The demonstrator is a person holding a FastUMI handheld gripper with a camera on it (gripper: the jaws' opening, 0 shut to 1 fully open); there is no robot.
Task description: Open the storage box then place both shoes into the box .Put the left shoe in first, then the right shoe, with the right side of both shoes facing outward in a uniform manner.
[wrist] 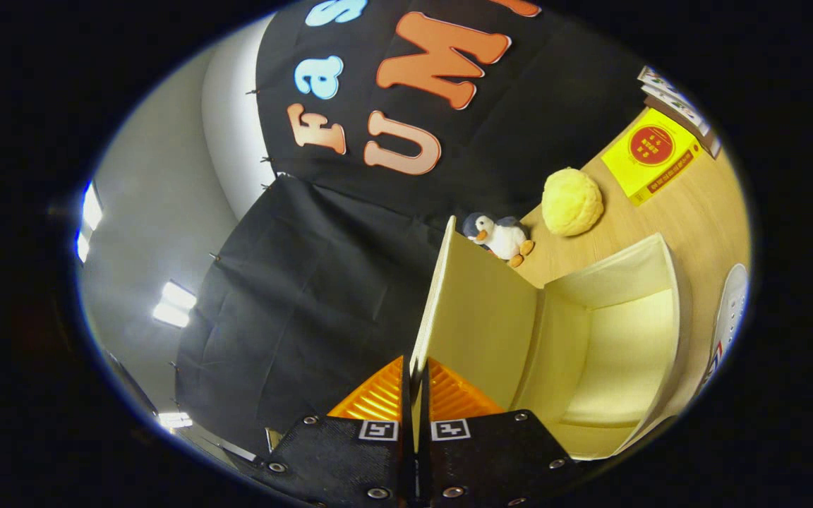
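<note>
My gripper [415,384] is shut on the lid [477,310] of the cream storage box [618,339]; its orange fingers [378,395] press the lid's thin edge from both sides. The lid stands swung up and open, and the box's pale inside [625,353] shows bare to the right of it. A white shoe [727,317] with coloured trim lies on the wooden table [689,212] just beyond the box's far wall; only part of it shows. The whole view is tilted, with the table running up the right side.
A small penguin plush [498,236] sits behind the top of the lid. A yellow fuzzy ball [572,201] lies beside it on the table. Farther off lie a yellow card with a red disc [650,162] and some printed sheets [675,99].
</note>
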